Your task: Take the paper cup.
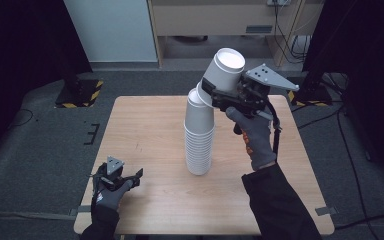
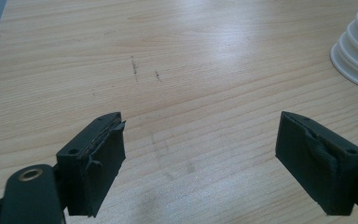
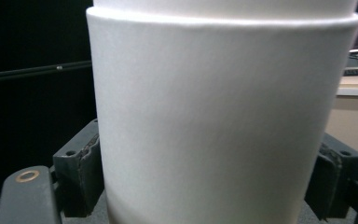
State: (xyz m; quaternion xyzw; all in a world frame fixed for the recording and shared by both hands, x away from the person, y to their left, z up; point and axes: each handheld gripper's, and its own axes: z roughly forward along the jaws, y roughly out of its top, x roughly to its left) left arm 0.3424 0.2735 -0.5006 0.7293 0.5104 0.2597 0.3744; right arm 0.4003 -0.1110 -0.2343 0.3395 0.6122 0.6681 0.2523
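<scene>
The right gripper (image 1: pixel 214 95) is raised above the wooden surface (image 1: pixel 145 135) and it grasps a white paper cup (image 1: pixel 223 70), which is upside down and tilted, with its flat bottom turned up and toward the far side. In the right gripper view the two black jaws press on both sides of the cup wall (image 3: pixel 214 126), so this gripper is clenched on the cup. The lower rim of the held cup is touching or very close to the top of a tall stack of white cups (image 1: pixel 199 135), which stands upside down near the middle of the surface; I cannot tell if the cup is completely free from the stack. The left gripper (image 1: pixel 127 179) rests low near the front left corner of the surface, well apart from the stack. In the left gripper view its jaws stand wide apart with only bare wood between them, so it is released, and the base rims of the stack (image 2: pixel 356 51) appear at the upper right.
</scene>
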